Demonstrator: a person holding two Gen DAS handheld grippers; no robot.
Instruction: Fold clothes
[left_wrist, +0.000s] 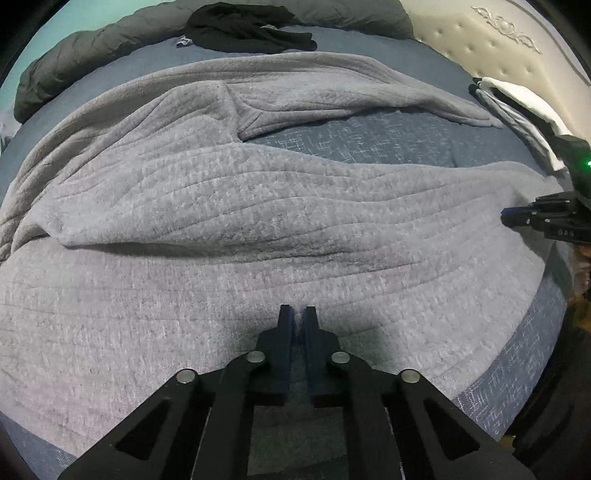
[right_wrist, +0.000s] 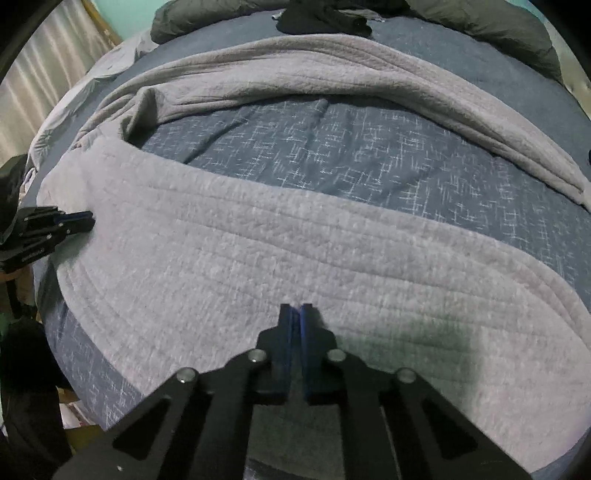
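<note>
A large grey fleece garment (left_wrist: 229, 206) lies spread over the bed, its far part bunched into a long fold (right_wrist: 332, 70). My left gripper (left_wrist: 298, 312) hovers just above the garment's near part, jaws shut with no cloth showing between them. It appears again in the right wrist view as the left gripper (right_wrist: 83, 221), at the garment's left edge. My right gripper (right_wrist: 295, 309) is also shut with nothing in it, over the near hem. In the left wrist view the right gripper (left_wrist: 511, 218) sits at the garment's right edge.
The blue patterned bed sheet (right_wrist: 351, 155) shows between the garment's folds. A black garment (left_wrist: 251, 29) and a dark duvet (left_wrist: 74, 62) lie at the far side. White and grey folded clothes (left_wrist: 517, 99) rest by the cream headboard (left_wrist: 498, 40). The mattress edge (left_wrist: 517, 354) drops off near me.
</note>
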